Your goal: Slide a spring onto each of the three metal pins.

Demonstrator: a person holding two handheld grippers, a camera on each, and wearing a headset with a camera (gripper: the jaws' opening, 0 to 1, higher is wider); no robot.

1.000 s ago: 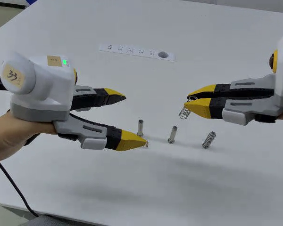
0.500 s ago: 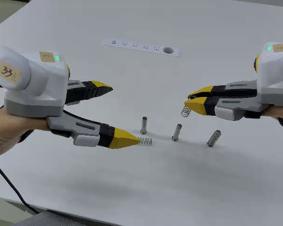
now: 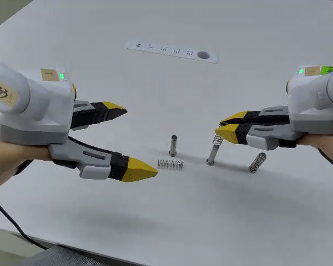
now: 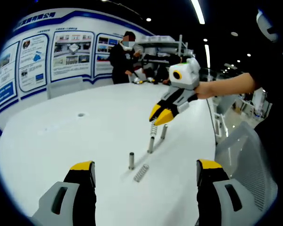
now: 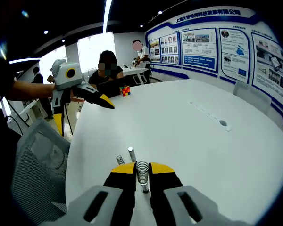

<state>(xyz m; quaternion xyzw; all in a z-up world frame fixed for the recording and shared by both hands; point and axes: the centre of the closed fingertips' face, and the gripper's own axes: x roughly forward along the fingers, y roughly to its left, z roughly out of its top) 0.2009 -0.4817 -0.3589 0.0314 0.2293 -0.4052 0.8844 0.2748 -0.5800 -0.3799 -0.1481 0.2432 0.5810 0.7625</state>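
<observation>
The yellow-tipped fingers (image 5: 125, 175) of the right gripper (image 3: 226, 128) are pinched almost shut on a small coiled steel spring (image 3: 217, 139), which hangs from their tips. And here's the change: a second ago that spring was held up and off to the right of the short, upright middle metal pin (image 3: 211, 157). Now it has come down, and its lower coil sits right at the pin's top. In the right gripper view the coil lines up over the pin, dead centre between the fingers. Whether the first turn is already around the tip, I can't tell. By my read the threading is just starting, and a straight drop should carry the spring down the shaft.

Over on the left, the left gripper (image 3: 132, 141) is wide open and holds nothing. A second ago its near fingertip was right at a second, loose steel spring (image 3: 170, 164), hiding it. Now the tip has drawn back to the left, and that spring lies on its side in plain view on the white counter (image 3: 238, 221). It is just on the near side of the left metal pin (image 3: 173, 145), which stands bare, so that one is not yet started.

On the right, a third spring (image 3: 258, 162) stands tilted. It looks to be on its pin already, though the pin inside is too small to make out. If so, that's one pin done, one being threaded and one waiting.
</observation>
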